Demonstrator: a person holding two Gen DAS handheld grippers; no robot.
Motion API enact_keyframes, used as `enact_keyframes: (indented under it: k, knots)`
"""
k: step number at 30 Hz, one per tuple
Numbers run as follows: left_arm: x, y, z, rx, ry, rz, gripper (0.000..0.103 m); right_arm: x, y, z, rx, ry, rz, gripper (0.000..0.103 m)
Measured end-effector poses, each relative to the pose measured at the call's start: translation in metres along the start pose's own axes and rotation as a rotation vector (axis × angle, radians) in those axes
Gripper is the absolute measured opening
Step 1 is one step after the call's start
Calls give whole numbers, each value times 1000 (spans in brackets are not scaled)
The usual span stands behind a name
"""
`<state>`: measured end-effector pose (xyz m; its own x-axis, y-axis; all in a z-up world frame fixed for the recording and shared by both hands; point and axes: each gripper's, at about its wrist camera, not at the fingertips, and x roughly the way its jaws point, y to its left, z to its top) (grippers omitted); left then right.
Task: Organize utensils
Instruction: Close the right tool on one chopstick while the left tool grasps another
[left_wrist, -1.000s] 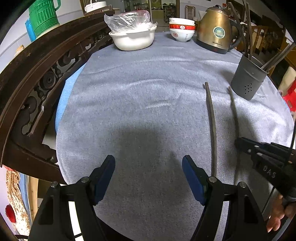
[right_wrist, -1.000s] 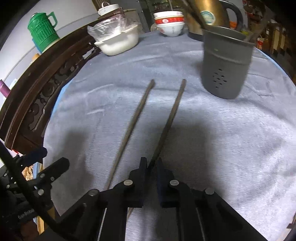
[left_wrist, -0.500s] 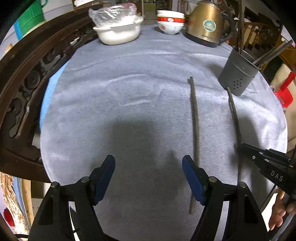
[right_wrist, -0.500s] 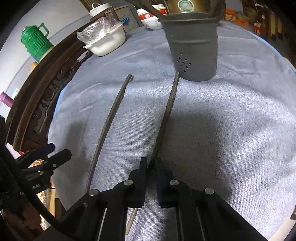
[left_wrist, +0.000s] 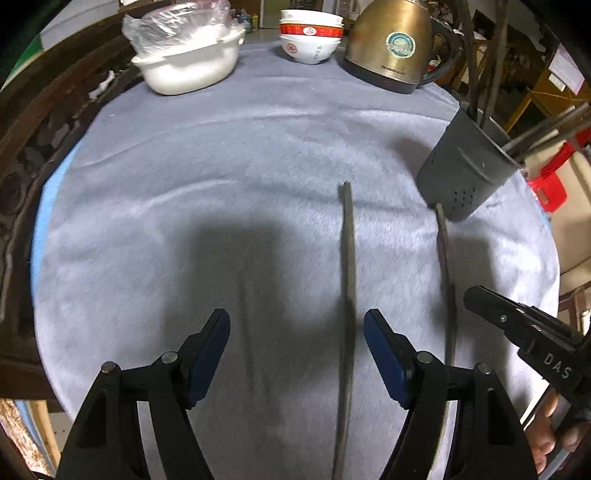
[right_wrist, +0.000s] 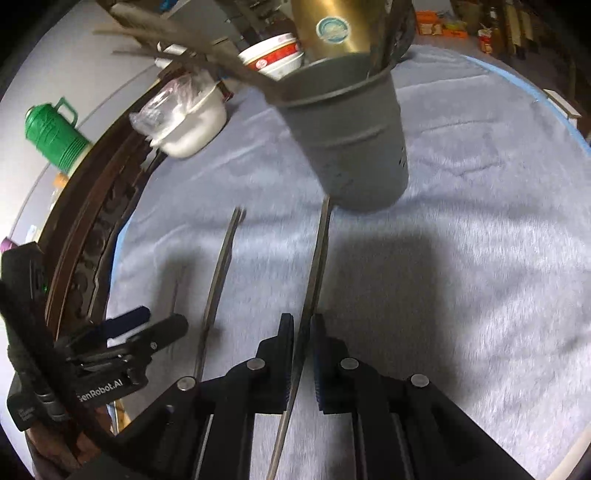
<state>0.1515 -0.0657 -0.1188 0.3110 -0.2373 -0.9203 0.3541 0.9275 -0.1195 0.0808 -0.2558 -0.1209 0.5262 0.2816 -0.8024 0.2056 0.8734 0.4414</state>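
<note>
Two dark chopsticks lie on the grey cloth. My right gripper (right_wrist: 300, 325) is shut on the right chopstick (right_wrist: 317, 254), whose far tip touches the base of the grey utensil holder (right_wrist: 354, 140). The holder carries several chopsticks. The other chopstick (left_wrist: 349, 280) runs between the fingers of my open left gripper (left_wrist: 296, 328), closer to the right finger. It also shows in the right wrist view (right_wrist: 218, 280). The held chopstick (left_wrist: 446, 273) and holder (left_wrist: 465, 170) show at the right of the left wrist view, with the right gripper (left_wrist: 480, 295).
A white lidded dish (left_wrist: 188, 66), stacked red-and-white bowls (left_wrist: 310, 40) and a gold kettle (left_wrist: 391, 48) stand at the table's far edge. A dark carved chair back (left_wrist: 40, 122) curves along the left. A green jug (right_wrist: 55, 136) stands beyond it.
My left gripper has moved right, so the loose chopstick now lies between its fingers. My right gripper has pushed its chopstick forward until the tip reaches the holder's base.
</note>
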Motion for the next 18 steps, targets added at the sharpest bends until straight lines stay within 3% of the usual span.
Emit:
enact_keyframes:
  k: [5, 8, 10, 11, 15, 18]
  knots:
    - [11, -6, 17, 19, -2, -45, 74, 9, -5, 16, 28, -33, -29, 12]
    - [20, -9, 24, 28, 19, -77, 57, 18, -5, 22, 28, -28, -43, 12]
    - [27, -9, 26, 30, 36, -92, 38, 23, -4, 23, 19, -24, -31, 12]
    - [29, -10, 26, 34, 33, -86, 37, 25, -2, 23, 10, -24, -32, 12]
    - [29, -8, 25, 54, 23, -83, 11, 33, 4, 18, -44, -8, -48, 11]
    - [27, -1, 21, 49, 23, -101, 8, 34, 13, 12, -101, -6, -53, 10]
